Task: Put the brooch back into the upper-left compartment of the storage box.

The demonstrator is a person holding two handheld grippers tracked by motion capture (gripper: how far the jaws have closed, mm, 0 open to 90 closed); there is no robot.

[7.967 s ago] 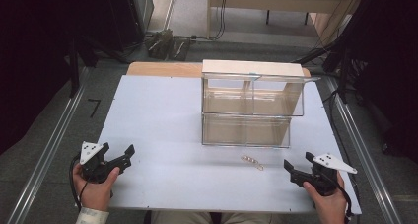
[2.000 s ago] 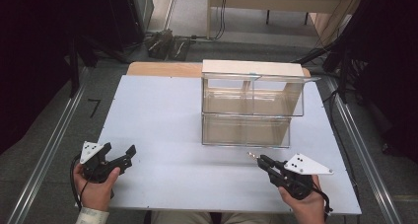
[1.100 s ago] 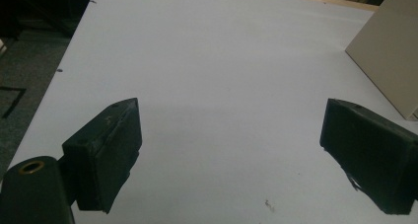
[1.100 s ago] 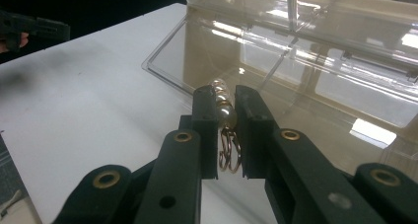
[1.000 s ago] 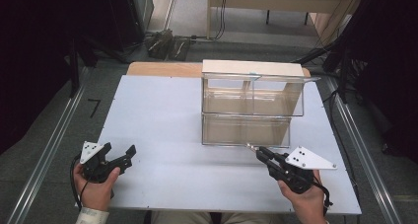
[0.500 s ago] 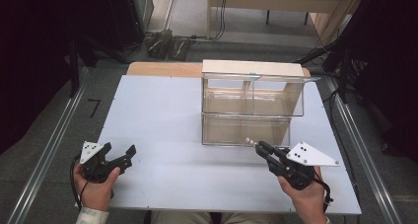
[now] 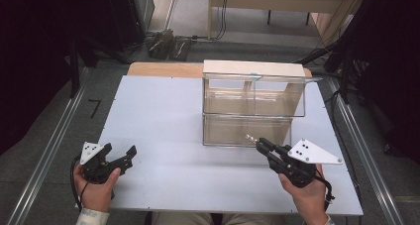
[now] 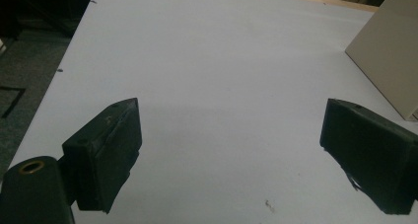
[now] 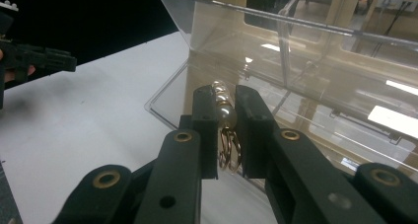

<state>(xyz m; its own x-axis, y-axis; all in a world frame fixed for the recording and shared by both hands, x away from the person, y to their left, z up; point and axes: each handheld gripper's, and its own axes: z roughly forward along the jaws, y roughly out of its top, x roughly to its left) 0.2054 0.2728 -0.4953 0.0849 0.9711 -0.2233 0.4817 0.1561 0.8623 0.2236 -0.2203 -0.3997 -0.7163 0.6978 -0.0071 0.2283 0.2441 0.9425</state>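
Observation:
A small piece of jewellery, pale pearl beads on gold rings [image 9: 224,113], is clamped between the jaws of my right gripper [image 9: 226,98]. In the high view the right gripper [image 7: 261,144] points at the lower front of a clear two-tier plastic case [image 7: 253,108], and the jewellery [image 7: 247,138] sticks out of its tip just short of the clear wall. My left gripper [image 7: 120,153] rests at the table's front left, held by a hand. Its jaws stand wide apart over bare white table in the left gripper view [image 8: 231,150], with nothing between them.
The white table [image 7: 163,111] carries the clear case at its back right, topped by a pale wooden lid [image 7: 253,68]. A tilted clear flap [image 9: 276,31] hangs over the case's front. Dark floor, metal rails and cables surround the table.
The jewellery lay on the table in front of the case; the right gripper came in from the front right, closed on it and has carried it up to the case front. The left gripper stayed put.

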